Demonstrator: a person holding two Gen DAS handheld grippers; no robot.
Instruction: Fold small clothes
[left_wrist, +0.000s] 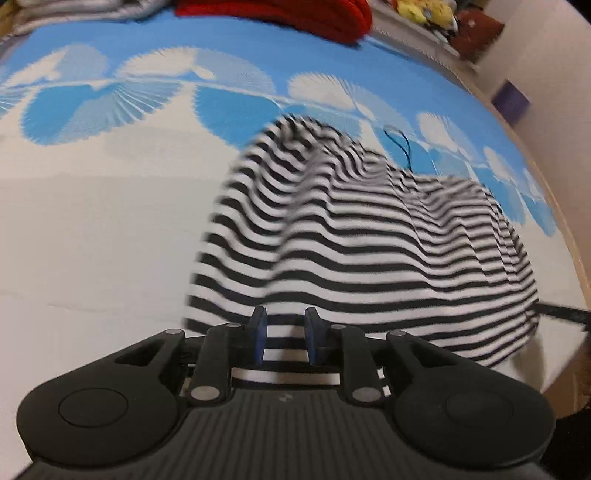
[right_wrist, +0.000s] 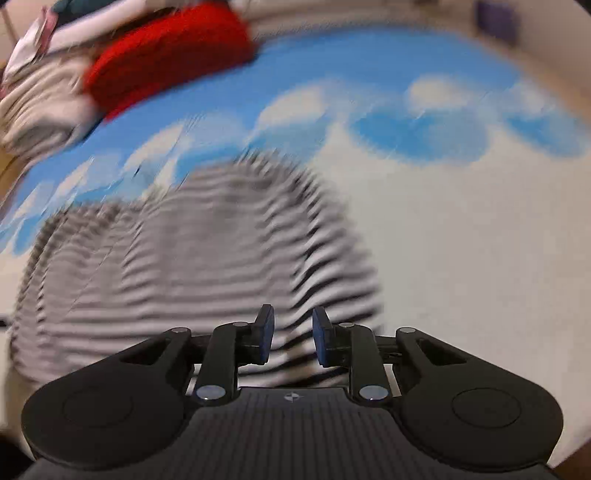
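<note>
Jaws parted on left gripper (left_wrist: 285, 334) and right gripper (right_wrist: 293, 335), holding nothing. Striped garment (left_wrist: 369, 236) bunched on bed (left_wrist: 92, 236), just ahead. Soft, light, limp; pinch near hem corners.

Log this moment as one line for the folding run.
task: fold small clothes | left tool: open, over striped garment | right tool: open, over same garment, view blurred | surface: blue-white sheet

striped garment (left_wrist: 369, 240) | black-and-white horizontal stripes | rumpled, humped in folds, not flat | lies on blue-and-white sheet | blurred in right wrist view (right_wrist: 192, 251)
</note>
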